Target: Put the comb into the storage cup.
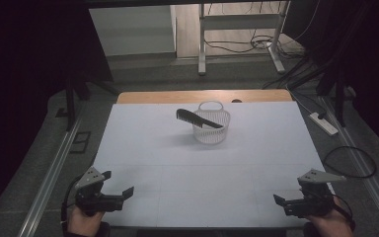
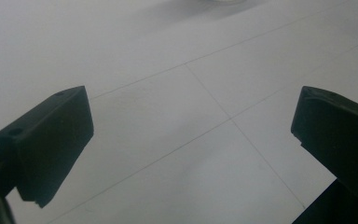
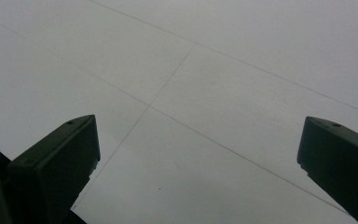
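Both grippers, left and right, gape empty; high view alone shows comb across basket

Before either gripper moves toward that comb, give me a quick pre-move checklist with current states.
1. Left gripper open, nothing between its fingers: ok.
2. Right gripper open, nothing held: ok.
3. Comb reachable: ok, it lies across the rim of the basket, one end sticking out to the left.
4. Basket upright on the white table: ok.
5. Path from both grippers to the basket free of other things: ok.
6. Comb steady on the rim: cannot tell.
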The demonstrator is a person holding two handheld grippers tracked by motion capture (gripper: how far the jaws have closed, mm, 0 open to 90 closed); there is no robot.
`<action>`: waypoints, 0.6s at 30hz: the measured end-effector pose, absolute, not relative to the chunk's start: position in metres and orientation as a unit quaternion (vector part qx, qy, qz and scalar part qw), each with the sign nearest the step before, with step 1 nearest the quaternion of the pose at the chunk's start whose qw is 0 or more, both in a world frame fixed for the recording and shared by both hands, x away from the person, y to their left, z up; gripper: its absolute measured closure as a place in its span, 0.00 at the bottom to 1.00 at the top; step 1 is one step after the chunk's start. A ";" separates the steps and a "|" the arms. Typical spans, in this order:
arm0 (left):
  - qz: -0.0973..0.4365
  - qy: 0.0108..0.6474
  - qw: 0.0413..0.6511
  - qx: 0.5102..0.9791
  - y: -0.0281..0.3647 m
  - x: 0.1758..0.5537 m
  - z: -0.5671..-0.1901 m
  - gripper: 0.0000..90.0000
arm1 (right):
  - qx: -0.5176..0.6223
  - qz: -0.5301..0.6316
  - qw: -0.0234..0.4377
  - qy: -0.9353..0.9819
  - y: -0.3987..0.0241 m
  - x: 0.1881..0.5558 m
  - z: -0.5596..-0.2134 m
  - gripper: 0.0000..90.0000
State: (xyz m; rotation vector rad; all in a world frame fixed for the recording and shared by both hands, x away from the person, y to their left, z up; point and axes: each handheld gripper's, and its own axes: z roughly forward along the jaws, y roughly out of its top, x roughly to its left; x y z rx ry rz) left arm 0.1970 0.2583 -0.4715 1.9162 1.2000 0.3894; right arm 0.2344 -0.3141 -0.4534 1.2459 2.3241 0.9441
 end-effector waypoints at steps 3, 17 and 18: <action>0.157 0.480 0.407 0.761 0.259 0.195 -0.472 0.00 | 0.438 0.332 0.170 0.818 -0.314 0.234 -0.453 0.00; 0.166 0.490 0.385 0.765 0.259 0.190 -0.471 0.00 | 0.439 0.330 0.171 0.818 -0.313 0.235 -0.453 0.00; 0.167 0.490 0.383 0.765 0.259 0.190 -0.471 0.00 | 0.440 0.330 0.171 0.818 -0.313 0.235 -0.453 0.00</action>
